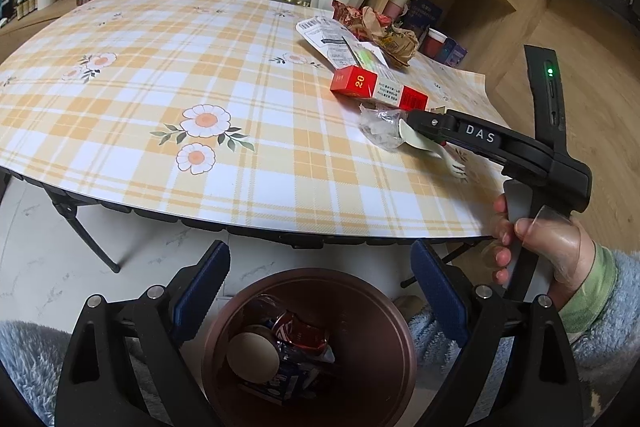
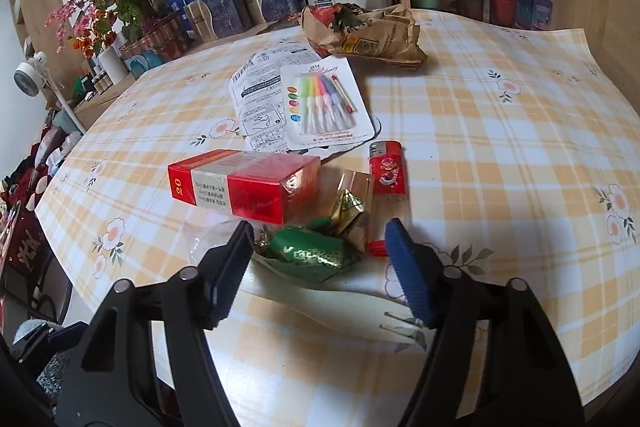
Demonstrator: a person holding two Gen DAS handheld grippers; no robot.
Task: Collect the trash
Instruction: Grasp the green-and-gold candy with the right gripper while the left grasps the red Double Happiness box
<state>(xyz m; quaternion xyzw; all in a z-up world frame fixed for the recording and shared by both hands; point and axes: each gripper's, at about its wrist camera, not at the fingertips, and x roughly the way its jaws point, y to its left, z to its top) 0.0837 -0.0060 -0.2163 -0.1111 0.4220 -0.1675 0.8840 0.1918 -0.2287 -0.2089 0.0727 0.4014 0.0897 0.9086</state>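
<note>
**Right wrist view: tool closing in on a crumpled wrapper at the desk's near edge**

The desk (image 2: pixel 500 155), under a yellow plaid cloth with daisies, carries a loose cluster of litter. Farthest back lies a crumpled brown paper bag (image 2: pixel 372 33). In front of it sit a printed leaflet (image 2: pixel 256 87) and, overlapping it, a card of coloured candles (image 2: pixel 324 107). Closer in are a red carton (image 2: pixel 244 187), a red lighter (image 2: pixel 387 171), and a folded gold foil piece (image 2: pixel 352 205).

Nearest of all is the green-and-gold wrapper (image 2: pixel 312 255), crushed and lying just beside the carton. The right tool (image 2: pixel 316 267) has it between its jaws, which stand apart; the left pad looks at or very near the wrapper's edge, the right pad is clear of it. A scrap of clear film (image 1: pixel 380 129) lies against the wrapper on the left.

In the left wrist view, the left tool (image 1: pixel 320 291) hangs with its jaws apart and nothing between them, above a brown bin (image 1: pixel 308 347) on the floor that already holds a can and other rubbish.

The wrapper should be very light, soft and crushable, with a slick foil surface. It will likely flatten rather than resist, so a full squeeze across its bulkiest middle fold seems the safest hold. Pinching a thin edge risks it sliding free, and the film could easily cling and ride along.
</note>
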